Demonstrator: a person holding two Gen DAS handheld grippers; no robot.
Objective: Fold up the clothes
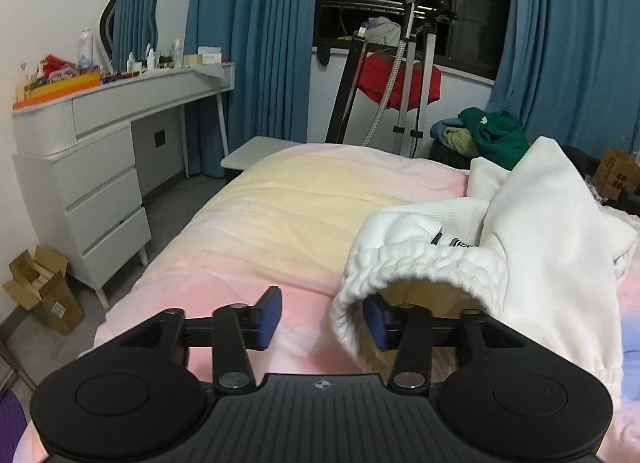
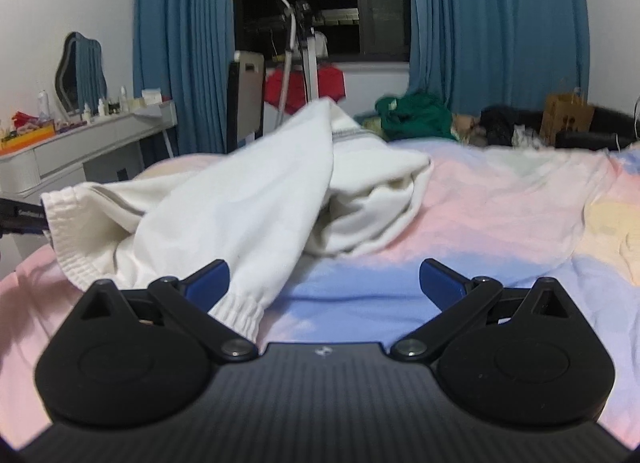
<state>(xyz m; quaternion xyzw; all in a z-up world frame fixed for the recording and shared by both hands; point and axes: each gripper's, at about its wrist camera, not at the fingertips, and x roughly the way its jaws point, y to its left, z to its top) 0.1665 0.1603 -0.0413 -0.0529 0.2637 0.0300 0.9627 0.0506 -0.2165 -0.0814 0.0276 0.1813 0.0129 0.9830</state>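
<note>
White sweatpants [image 1: 532, 231] lie crumpled on the pink and yellow bedspread [image 1: 260, 215]. Their elastic waistband [image 1: 420, 267] drapes over the right finger of my left gripper [image 1: 324, 319], whose jaws stand open; the right pad sits inside the waistband opening. In the right wrist view the same pants [image 2: 256, 203] lie ahead and to the left, with a ribbed cuff [image 2: 240, 313] resting beside the left finger. My right gripper [image 2: 324, 283] is wide open and empty above the bedspread [image 2: 500, 215].
A white dressing table [image 1: 100, 135] with bottles and a mirror stands left of the bed. A garment steamer stand [image 1: 412, 75] and red cloth sit by the window. Green clothes [image 1: 496, 135] are piled at the far bed edge. Cardboard boxes [image 1: 40, 291] sit on the floor.
</note>
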